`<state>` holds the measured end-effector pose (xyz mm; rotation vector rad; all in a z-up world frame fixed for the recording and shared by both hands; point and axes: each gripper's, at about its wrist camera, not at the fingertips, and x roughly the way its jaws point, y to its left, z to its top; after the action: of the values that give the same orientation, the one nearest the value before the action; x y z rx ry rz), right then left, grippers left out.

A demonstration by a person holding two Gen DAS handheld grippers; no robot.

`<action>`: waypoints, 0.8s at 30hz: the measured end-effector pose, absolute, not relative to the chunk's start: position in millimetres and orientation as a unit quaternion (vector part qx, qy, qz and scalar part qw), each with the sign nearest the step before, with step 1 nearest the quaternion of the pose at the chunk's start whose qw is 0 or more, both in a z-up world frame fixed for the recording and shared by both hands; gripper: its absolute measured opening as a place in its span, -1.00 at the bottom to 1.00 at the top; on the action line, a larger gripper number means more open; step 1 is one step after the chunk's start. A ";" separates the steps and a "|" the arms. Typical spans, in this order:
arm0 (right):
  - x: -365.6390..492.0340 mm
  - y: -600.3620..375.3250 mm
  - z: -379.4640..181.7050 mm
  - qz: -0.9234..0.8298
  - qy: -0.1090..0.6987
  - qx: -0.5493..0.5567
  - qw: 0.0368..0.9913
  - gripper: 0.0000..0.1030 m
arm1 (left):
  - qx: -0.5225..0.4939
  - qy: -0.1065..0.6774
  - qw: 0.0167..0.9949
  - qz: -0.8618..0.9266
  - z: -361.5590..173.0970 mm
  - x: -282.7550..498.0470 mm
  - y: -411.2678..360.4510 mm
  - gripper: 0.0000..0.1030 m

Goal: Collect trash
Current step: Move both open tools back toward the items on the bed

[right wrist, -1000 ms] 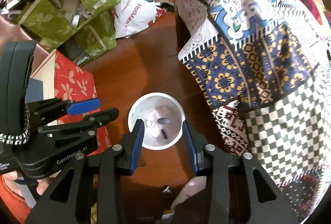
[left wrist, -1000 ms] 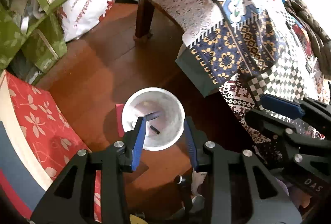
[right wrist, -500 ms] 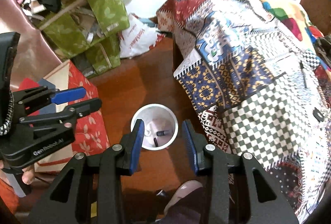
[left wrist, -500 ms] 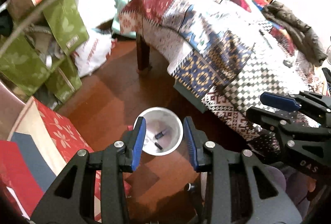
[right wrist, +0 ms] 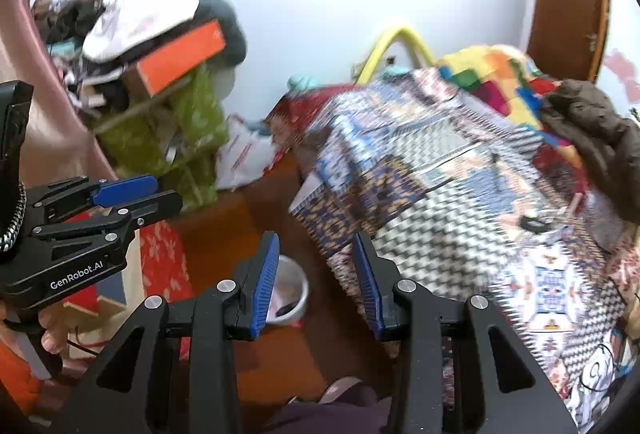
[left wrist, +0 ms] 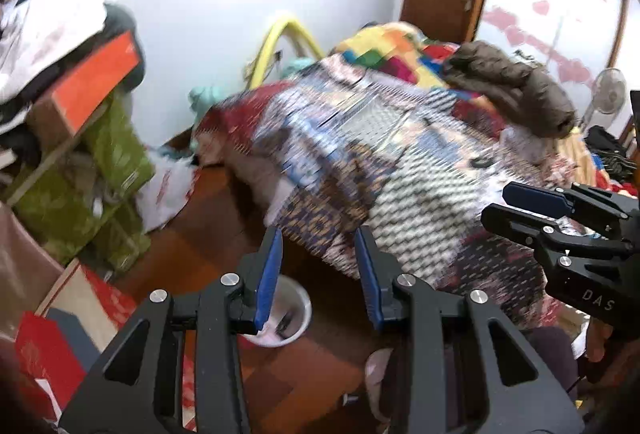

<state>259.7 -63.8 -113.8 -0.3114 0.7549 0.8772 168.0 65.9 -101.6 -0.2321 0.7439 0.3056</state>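
Trash still to collect seems to lie on the patchwork bedcover (right wrist: pixel 460 201): a small dark item (right wrist: pixel 531 224) and a thin pale scrap (right wrist: pixel 576 202) rest near the brown jacket (right wrist: pixel 592 137), though blur hides what exactly they are. The white bin (left wrist: pixel 298 308) stands on the wooden floor (left wrist: pixel 192 246) just beside the bed, with a few dark bits inside.

The left hand-held gripper (left wrist: pixel 318 274) is released, its blue pads apart with nothing between them; the right hand-held gripper (right wrist: pixel 316 276) is likewise spread and empty. Both hover above the floor, well apart from the bed's clutter.

By their look, these scraps are light and small, probably stiff enough to pinch but apt to skid on the soft, yielding cover. A hold across the narrow middle of the dark item, fingers pressed slightly into the fabric, seems the safest; the thin scrap likely needs pinching at one end.
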 end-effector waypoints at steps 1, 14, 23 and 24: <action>261.3 -71.1 -109.2 0.409 0.350 -0.142 0.831 -0.31 | -0.109 0.356 0.917 0.144 -96.6 170.2 58.1 -0.27; 316.5 -197.4 -69.9 0.312 0.318 -0.064 0.893 -0.04 | -0.060 0.324 0.942 0.062 -53.9 257.9 -39.3 -0.21; 382.7 -272.9 -95.8 0.221 0.359 -0.017 0.907 -0.03 | -0.045 0.341 0.939 0.014 -70.7 350.5 -80.6 -0.21; 390.2 -276.4 -101.4 0.211 0.365 -0.019 0.907 -0.03 | -0.045 0.345 0.937 0.009 -75.7 362.8 -83.4 -0.21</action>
<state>390.2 -276.4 -101.4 -0.0388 0.7533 0.4357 362.8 -83.4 -75.7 -0.0918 0.7049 0.0182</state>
